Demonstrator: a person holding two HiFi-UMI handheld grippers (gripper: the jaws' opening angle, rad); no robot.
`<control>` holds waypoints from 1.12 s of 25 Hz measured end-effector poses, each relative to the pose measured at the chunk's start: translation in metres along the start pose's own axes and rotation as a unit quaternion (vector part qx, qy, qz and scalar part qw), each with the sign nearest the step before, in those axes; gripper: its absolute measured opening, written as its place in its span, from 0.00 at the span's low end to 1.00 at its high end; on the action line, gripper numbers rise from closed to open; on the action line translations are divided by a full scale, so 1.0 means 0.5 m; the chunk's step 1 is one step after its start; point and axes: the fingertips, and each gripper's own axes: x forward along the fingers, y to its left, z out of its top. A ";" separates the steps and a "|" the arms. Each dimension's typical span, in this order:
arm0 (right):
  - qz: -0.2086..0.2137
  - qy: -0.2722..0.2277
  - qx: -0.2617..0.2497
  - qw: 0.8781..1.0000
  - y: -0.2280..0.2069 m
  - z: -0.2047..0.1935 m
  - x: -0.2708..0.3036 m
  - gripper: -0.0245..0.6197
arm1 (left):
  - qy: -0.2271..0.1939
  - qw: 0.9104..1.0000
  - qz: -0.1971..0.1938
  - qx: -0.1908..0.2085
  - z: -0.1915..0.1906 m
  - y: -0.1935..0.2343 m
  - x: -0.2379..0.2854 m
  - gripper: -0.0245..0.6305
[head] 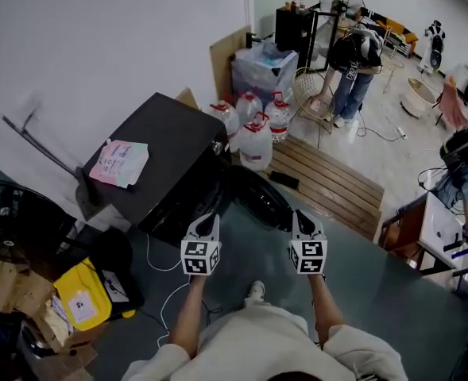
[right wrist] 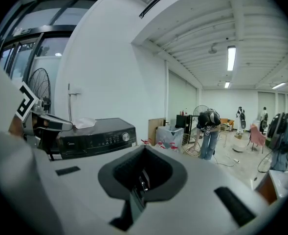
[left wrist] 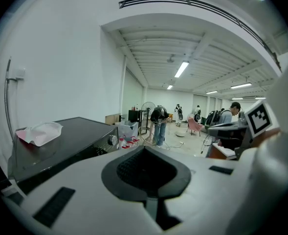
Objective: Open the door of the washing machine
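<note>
Grey floor by washing machine (head: pixel 166 153), its front dark, indistinct; left gripper (head: pixel 208 221) and right gripper (head: pixel 300 217) closed, empty.

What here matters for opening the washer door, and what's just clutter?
Job: washer, door, left gripper, right gripper.
Clutter: paper on the washer, water jugs, yellow bag, pallet.

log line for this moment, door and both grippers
washing machine door: looks swung open | left gripper: shut, empty, clear of door | right gripper: shut, empty, clear of door
</note>
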 end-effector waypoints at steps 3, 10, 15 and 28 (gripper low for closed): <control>0.000 -0.005 0.002 1.000 -0.008 0.008 -0.017 0.04 | -0.006 1.000 0.005 0.005 0.017 -0.002 -0.014 0.05; 0.002 -0.009 0.000 1.000 -0.009 0.016 -0.050 0.04 | -0.014 1.000 0.014 -0.001 0.021 -0.017 -0.044 0.05; 0.003 -0.010 0.002 1.000 -0.009 0.012 -0.064 0.04 | -0.016 1.000 0.015 -0.002 0.016 -0.031 -0.055 0.05; 0.008 -0.004 -0.001 1.000 -0.003 -0.006 -0.082 0.04 | -0.017 1.000 0.014 0.002 0.012 -0.040 -0.069 0.05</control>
